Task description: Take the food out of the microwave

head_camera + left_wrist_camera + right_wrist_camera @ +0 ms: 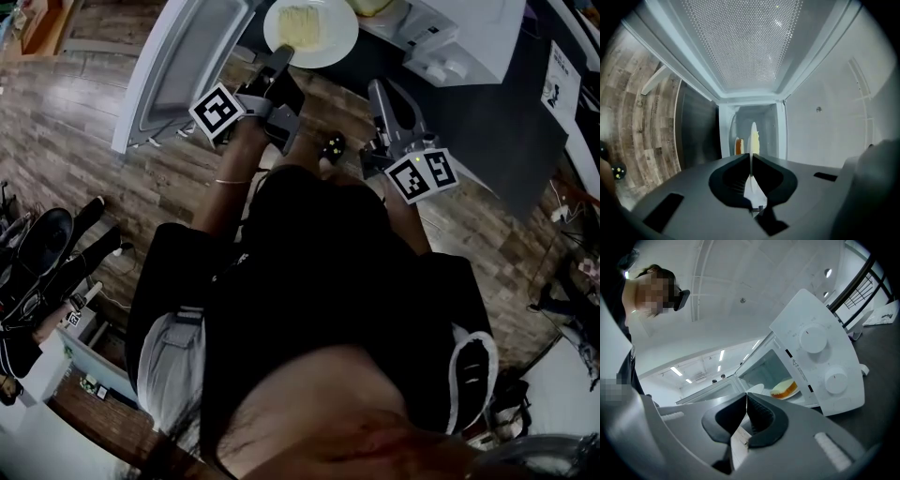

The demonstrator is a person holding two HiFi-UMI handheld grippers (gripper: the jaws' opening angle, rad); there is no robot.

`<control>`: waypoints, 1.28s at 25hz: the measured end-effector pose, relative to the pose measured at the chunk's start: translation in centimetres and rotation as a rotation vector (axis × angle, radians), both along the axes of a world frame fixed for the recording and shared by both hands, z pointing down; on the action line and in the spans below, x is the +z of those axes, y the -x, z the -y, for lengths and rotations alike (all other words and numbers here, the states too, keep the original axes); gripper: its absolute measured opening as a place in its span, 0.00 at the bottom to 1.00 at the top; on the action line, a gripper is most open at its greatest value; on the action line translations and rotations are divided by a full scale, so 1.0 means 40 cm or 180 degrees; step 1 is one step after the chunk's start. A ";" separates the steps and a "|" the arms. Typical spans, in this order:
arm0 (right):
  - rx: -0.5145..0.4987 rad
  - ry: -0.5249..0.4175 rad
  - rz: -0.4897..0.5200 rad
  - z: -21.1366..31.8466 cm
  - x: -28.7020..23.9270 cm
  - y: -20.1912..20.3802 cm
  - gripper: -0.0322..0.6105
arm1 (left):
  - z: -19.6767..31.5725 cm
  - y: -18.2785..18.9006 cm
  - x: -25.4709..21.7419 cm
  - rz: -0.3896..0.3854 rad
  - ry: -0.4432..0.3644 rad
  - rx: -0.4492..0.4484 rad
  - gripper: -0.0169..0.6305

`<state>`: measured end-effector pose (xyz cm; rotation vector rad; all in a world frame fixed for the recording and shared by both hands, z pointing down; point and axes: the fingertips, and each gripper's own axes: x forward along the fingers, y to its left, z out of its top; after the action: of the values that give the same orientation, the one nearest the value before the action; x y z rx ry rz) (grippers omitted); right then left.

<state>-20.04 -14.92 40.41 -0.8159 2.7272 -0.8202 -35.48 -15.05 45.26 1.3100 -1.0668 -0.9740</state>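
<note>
Your left hand-held gripper is clamped on the rim of the plate of food, just outside the microwave. Your right hand-held gripper is closed on nothing. The plate is stiff and probably slippery, so hold it level.

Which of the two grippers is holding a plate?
The left gripper: its jaws pinch the rim of the white plate of pale food. The right gripper is shut on nothing.

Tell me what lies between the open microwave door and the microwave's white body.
A plate of pale yellow food, gripped at its rim by the left claw, lies between the door and the microwave. The head view shows it.
</note>
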 end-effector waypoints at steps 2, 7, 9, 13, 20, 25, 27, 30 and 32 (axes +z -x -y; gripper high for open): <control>-0.0021 0.0009 -0.0012 -0.012 0.001 0.006 0.05 | -0.015 -0.013 0.003 -0.0010 -0.0003 0.0072 0.05; 0.0010 0.0011 0.0013 -0.031 -0.016 0.021 0.05 | -0.050 -0.032 -0.007 -0.0003 0.0008 0.0231 0.05; 0.0055 -0.0010 0.0005 -0.045 -0.023 0.020 0.05 | -0.064 -0.042 -0.020 -0.0008 -0.0026 0.0324 0.05; 0.0198 -0.0037 0.0011 -0.077 -0.033 0.014 0.05 | -0.095 -0.063 -0.042 -0.0026 -0.0056 0.0532 0.05; 0.0416 -0.0023 -0.0086 -0.158 -0.040 0.007 0.05 | -0.170 -0.089 -0.063 -0.0042 -0.0060 0.0854 0.05; 0.0599 -0.0023 -0.0177 -0.210 -0.037 -0.016 0.05 | -0.216 -0.110 -0.069 -0.0077 -0.0056 0.1024 0.05; 0.0666 -0.0037 -0.0209 -0.228 -0.038 -0.028 0.05 | -0.232 -0.120 -0.073 -0.0077 -0.0058 0.1083 0.05; 0.0770 -0.0032 -0.0212 -0.257 -0.042 -0.045 0.05 | -0.257 -0.138 -0.081 -0.0087 -0.0067 0.1170 0.05; 0.0833 -0.0034 -0.0218 -0.276 -0.044 -0.059 0.05 | -0.271 -0.153 -0.086 -0.0095 -0.0085 0.1236 0.05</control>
<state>-17.68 -3.87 38.65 -1.1870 2.6011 -0.7333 -29.34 -4.21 41.83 1.4526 -0.7402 -0.7135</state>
